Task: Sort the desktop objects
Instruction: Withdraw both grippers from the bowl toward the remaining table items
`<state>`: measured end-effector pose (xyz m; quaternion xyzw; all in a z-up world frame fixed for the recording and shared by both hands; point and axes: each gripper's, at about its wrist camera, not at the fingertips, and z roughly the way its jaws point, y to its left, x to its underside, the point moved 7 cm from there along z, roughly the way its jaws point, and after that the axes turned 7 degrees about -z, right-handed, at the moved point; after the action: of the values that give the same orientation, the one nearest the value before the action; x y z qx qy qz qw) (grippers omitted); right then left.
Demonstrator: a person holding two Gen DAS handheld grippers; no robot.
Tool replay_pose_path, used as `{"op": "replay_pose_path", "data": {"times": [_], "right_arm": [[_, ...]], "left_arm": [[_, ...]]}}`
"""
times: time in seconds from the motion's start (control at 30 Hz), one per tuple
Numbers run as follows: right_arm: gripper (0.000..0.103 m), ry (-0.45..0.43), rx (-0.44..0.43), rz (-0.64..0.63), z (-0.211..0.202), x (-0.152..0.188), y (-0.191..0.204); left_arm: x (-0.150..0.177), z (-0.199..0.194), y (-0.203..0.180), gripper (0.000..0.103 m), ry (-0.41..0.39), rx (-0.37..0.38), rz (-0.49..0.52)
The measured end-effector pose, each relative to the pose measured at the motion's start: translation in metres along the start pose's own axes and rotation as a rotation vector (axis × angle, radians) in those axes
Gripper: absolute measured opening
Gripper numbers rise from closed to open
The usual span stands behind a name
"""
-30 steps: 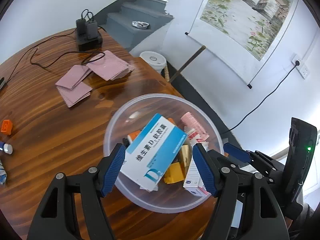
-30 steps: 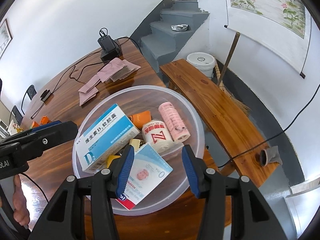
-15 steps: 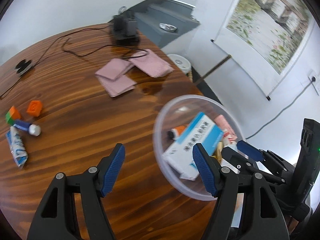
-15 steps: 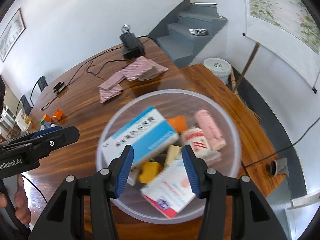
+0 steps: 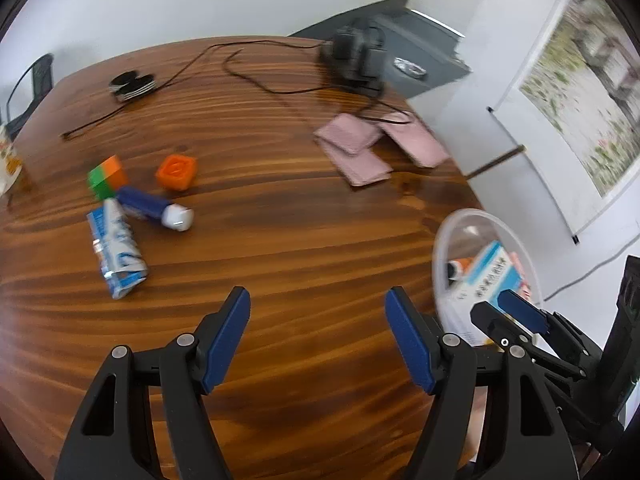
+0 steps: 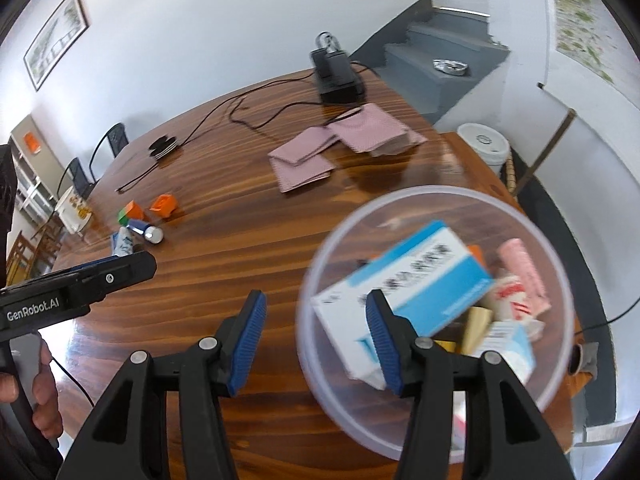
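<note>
My left gripper is open over bare wood, with nothing between its blue pads. To its left lie a crumpled blue-white tube, a blue tube with a white cap, an orange block and an orange-green cube. The clear plastic bowl sits at the table's right edge. In the right wrist view my right gripper hangs over the left rim of the bowl; its jaws are opening and grip nothing. The bowl holds a blue-white box, a pink roll and several small packs.
Pink card stacks lie towards the far right of the round wooden table. A black charger with trailing cables and a small black disc stand at the back. A person's hand holds the left gripper's handle. Beyond the right edge are a bucket and stairs.
Both grippers have swung left, away from the bowl. In the left view the bowl slid from between the fingers to the right edge, and the small items on the left came into view.
</note>
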<state>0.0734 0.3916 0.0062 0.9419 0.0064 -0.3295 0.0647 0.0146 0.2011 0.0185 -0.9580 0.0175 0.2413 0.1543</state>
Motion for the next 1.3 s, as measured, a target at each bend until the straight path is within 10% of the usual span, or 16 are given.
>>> {"op": "replay_pose_path", "data": {"times": [0.6, 1.3], "right_arm": [[0.064, 0.08, -0.043, -0.044, 0.037, 0.0, 0.063], [0.064, 0.173, -0.028, -0.014, 0.071, 0.01, 0.086]], "left_arm": [[-0.018, 0.013, 0.132, 0.073, 0.023, -0.154, -0.22], [-0.043, 0.055, 0.179, 0.073, 0.1, -0.195, -0.233]]}}
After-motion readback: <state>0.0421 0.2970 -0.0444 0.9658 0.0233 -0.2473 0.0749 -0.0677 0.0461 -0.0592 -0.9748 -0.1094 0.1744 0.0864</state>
